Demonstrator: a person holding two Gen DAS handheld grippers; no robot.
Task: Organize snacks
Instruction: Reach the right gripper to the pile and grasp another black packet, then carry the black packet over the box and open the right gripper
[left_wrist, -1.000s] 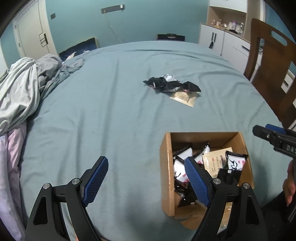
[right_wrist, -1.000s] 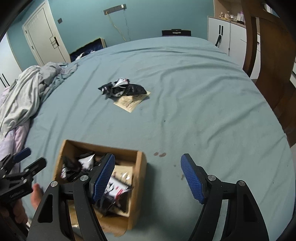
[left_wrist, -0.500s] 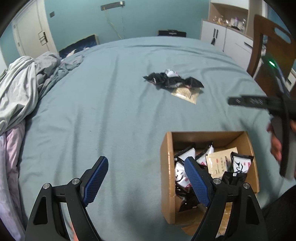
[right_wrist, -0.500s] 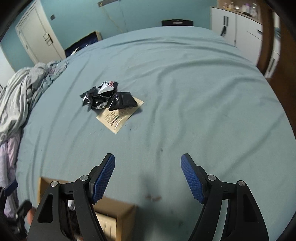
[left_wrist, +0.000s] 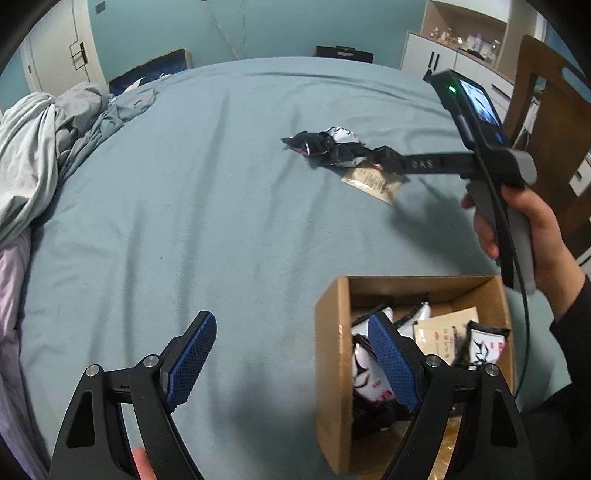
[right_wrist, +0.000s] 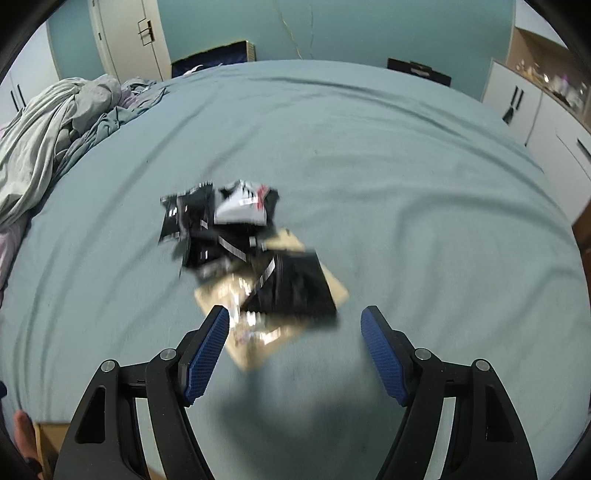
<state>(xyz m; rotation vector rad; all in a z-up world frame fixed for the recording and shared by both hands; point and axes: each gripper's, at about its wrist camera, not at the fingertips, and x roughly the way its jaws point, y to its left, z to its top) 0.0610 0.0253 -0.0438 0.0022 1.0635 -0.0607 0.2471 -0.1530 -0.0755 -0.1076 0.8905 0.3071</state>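
**Right gripper over the loose snack pile, left gripper beside the box**

The right black gripper with blue textured pads (right_wrist: 295, 354) hangs over the teal bedsheet (right_wrist: 406, 184) with its jaws spread wide and nothing between them. Just ahead of its fingertips lies the small heap of black-and-white foil snack packets (right_wrist: 236, 229), resting partly on a flat tan paper sachet (right_wrist: 266, 332) (this view is motion-blurred, so the packet count is unclear). The left pad sits just beside the sachet's near corner.

The left black gripper with blue pads (left_wrist: 291, 354) is also wide open and empty, low over the sheet. Its right pad overlaps the near-left part of the open brown cardboard box (left_wrist: 332, 332), which holds several black-and-white packets and 1 tan sachet (left_wrist: 443, 336). The pile lies well apart from the box, farther up the bed. A crumpled grey blanket (left_wrist: 33, 147) is bunched at the left edge.
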